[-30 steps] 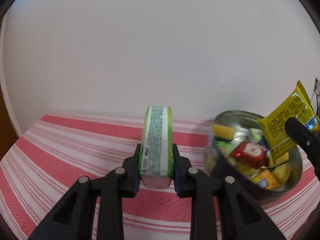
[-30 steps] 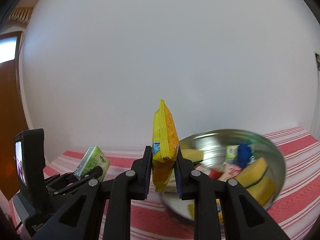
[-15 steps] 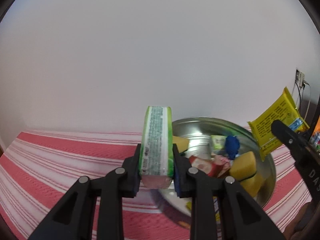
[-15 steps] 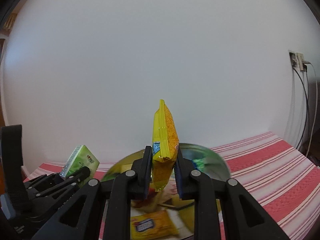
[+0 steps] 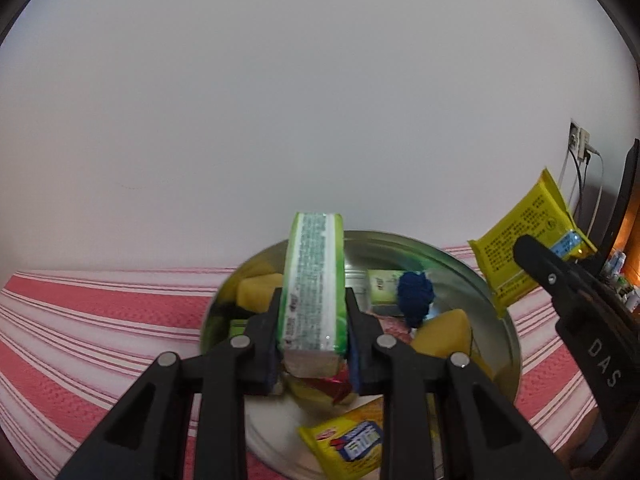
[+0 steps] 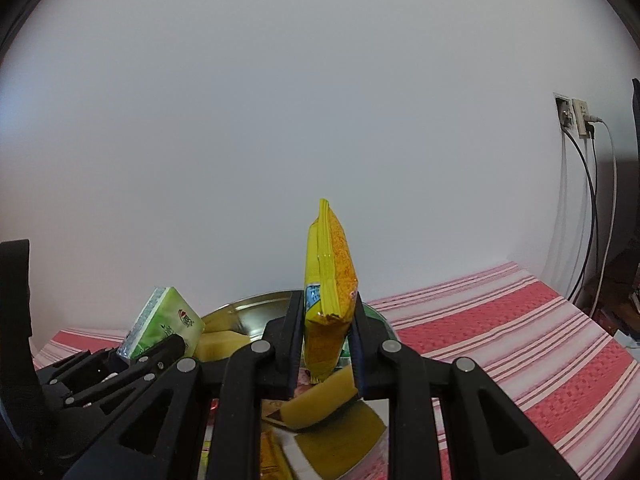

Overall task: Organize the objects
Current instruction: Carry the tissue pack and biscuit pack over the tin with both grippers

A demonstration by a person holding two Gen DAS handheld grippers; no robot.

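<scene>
My left gripper [image 5: 313,316] is shut on a green and white tissue pack [image 5: 314,280], held upright above the metal bowl [image 5: 496,312]. The pack also shows in the right wrist view [image 6: 168,322]. My right gripper [image 6: 326,320] is shut on a yellow snack packet [image 6: 329,276], held upright over the bowl's [image 6: 256,306] right side. The packet shows at the right of the left wrist view [image 5: 524,248]. The bowl holds yellow sponges [image 5: 440,332], a blue item [image 5: 416,298], a small green pack [image 5: 380,286] and a yellow packet [image 5: 348,440].
The bowl rests on a red and white striped cloth [image 6: 500,328] that runs to a white wall. A wall socket with cables [image 6: 576,120] and dark furniture stand at the far right. Striped cloth [image 5: 92,320] lies left of the bowl.
Both grippers have moved right, so the bowl now lies under and in front of them. Each keeps its hold on its pack.
</scene>
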